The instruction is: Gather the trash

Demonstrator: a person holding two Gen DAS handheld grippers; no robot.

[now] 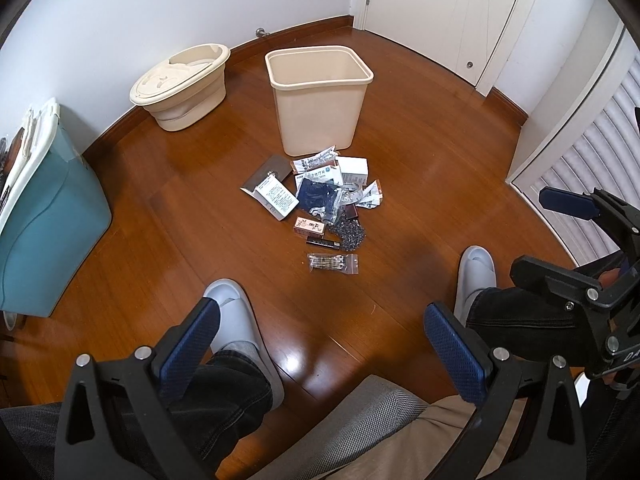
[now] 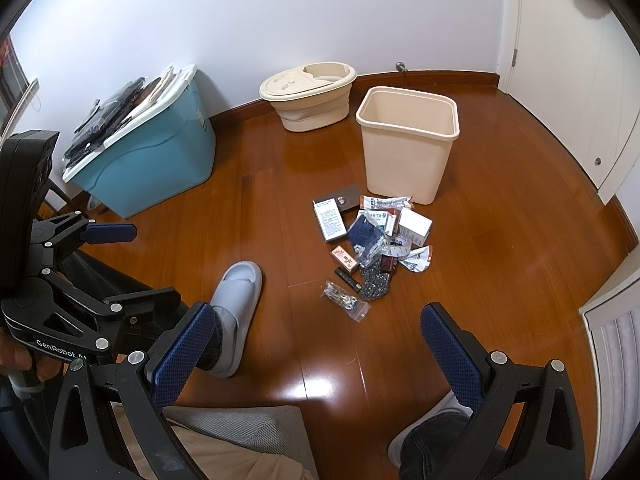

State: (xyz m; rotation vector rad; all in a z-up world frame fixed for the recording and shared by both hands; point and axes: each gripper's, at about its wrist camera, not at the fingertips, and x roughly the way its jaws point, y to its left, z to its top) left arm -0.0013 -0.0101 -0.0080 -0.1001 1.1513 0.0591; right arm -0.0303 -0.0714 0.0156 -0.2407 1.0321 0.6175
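A pile of trash (image 1: 320,196) lies on the wooden floor: small boxes, wrappers, a dark pouch, a bead chain and a clear zip bag (image 1: 333,263). It also shows in the right wrist view (image 2: 372,240). A beige waste bin (image 1: 318,98) stands upright and empty just behind the pile, seen too in the right wrist view (image 2: 406,142). My left gripper (image 1: 320,344) is open and empty, held high and well short of the pile. My right gripper (image 2: 316,344) is open and empty, also short of the pile. Each gripper shows at the edge of the other's view.
A beige mop bucket (image 1: 182,86) stands by the wall. A blue storage box (image 2: 152,152) with dark items on its lid sits at the left. My feet in grey slippers (image 2: 236,304) rest on the floor. A white door (image 1: 460,12) and a louvred door (image 1: 592,168) are at the right.
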